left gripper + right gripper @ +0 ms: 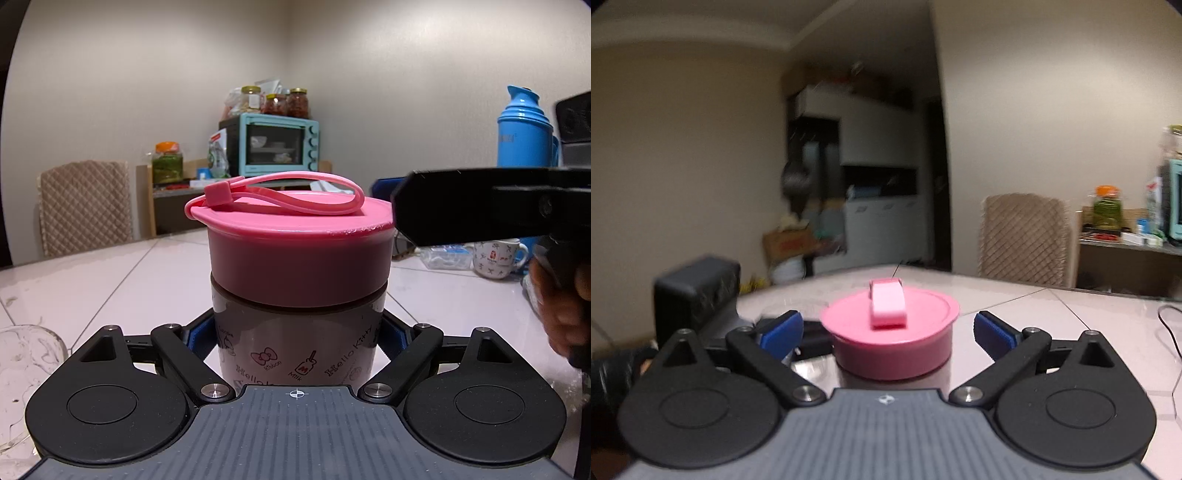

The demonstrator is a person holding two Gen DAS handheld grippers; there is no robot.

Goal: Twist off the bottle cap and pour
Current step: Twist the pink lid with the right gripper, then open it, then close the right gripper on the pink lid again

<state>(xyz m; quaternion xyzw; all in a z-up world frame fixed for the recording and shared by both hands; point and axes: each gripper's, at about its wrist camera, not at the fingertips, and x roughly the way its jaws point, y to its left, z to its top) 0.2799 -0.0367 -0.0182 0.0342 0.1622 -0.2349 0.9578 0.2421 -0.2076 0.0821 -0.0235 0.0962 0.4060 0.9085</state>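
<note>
A clear Hello Kitty bottle (295,343) with a pink screw cap (299,254) and pink strap stands on the white table. My left gripper (295,336) is shut on the bottle body, below the cap. My right gripper (888,332) is open, its blue pads (783,328) apart on either side of the pink cap (890,336), not touching it. The right gripper's black finger also shows in the left wrist view (461,206), just right of the cap's rim.
A clear glass (26,369) stands at the left. A white mug (495,258), a plastic box and a blue thermos (524,129) stand at the right. A chair (85,206) and a teal oven (277,144) are behind the table.
</note>
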